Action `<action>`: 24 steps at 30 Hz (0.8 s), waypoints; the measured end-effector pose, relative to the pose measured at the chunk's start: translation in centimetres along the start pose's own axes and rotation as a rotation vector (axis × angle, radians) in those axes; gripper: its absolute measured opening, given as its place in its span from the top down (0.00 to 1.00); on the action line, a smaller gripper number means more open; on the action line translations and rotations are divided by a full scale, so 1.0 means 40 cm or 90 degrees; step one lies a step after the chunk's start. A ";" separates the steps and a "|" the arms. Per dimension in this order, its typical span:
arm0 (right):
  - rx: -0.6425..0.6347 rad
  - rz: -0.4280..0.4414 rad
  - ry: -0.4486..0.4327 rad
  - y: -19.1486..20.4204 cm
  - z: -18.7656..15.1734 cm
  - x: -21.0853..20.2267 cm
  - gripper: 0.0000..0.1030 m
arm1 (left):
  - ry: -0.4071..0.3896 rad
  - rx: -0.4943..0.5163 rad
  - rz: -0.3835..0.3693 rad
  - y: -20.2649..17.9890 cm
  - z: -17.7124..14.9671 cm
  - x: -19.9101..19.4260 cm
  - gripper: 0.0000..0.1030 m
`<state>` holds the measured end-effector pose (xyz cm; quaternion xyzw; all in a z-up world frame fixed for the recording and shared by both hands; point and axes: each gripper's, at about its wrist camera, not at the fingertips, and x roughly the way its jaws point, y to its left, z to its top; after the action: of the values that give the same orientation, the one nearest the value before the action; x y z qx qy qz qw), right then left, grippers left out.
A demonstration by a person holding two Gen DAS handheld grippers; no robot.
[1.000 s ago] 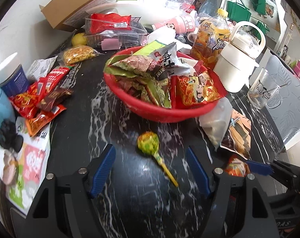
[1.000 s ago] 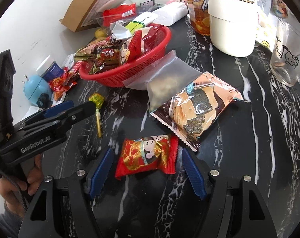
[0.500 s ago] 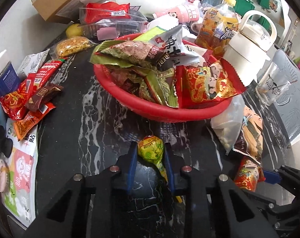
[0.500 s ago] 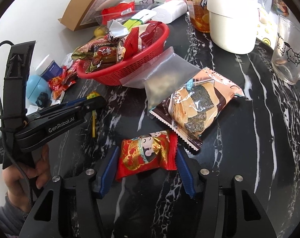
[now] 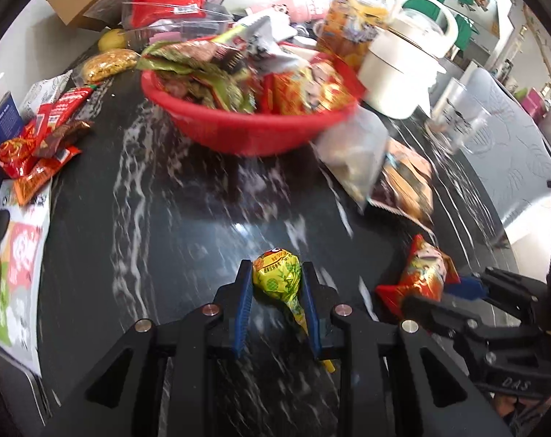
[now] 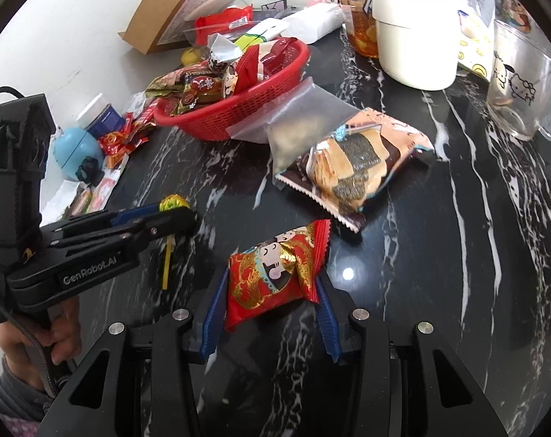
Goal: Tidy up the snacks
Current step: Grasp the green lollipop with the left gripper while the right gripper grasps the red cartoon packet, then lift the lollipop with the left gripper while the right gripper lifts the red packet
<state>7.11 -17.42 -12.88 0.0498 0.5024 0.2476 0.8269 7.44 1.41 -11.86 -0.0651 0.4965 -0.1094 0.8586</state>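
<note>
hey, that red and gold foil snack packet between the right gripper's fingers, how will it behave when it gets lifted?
The red and gold foil snack packet looks puffy and crinkled, so it will probably squash and feel light. Its glossy film may slip. The right gripper, whose jaws have just been closing, has its blue pads against the packet's sides, so the pinch bulges the middle; the loose crimped ends will likely flop.

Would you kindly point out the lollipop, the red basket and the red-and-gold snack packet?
lollipop [image 5: 277, 273], left wrist view, wrapped head.
red basket [image 6: 239, 109], right wrist view, outer wall.
red-and-gold snack packet [image 6: 272, 276], right wrist view, printed front.
</note>
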 end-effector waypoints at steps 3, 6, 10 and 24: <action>0.000 0.003 -0.001 -0.006 -0.022 -0.016 0.57 | 0.007 0.010 -0.009 -0.022 -0.028 -0.013 0.75; 0.000 0.005 0.000 -0.008 -0.046 -0.032 0.57 | 0.016 0.025 -0.016 -0.042 -0.046 -0.021 0.75; 0.001 0.003 0.001 -0.013 -0.072 -0.051 0.56 | 0.028 0.053 -0.023 -0.074 -0.067 -0.028 0.75; -0.047 -0.053 -0.003 -0.002 -0.097 -0.066 0.26 | 0.041 0.075 -0.023 -0.104 -0.089 -0.036 0.75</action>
<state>2.85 -19.37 -12.66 -0.0010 0.4926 0.2312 0.8390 3.15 -2.26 -11.50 -0.0200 0.5151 -0.1561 0.8426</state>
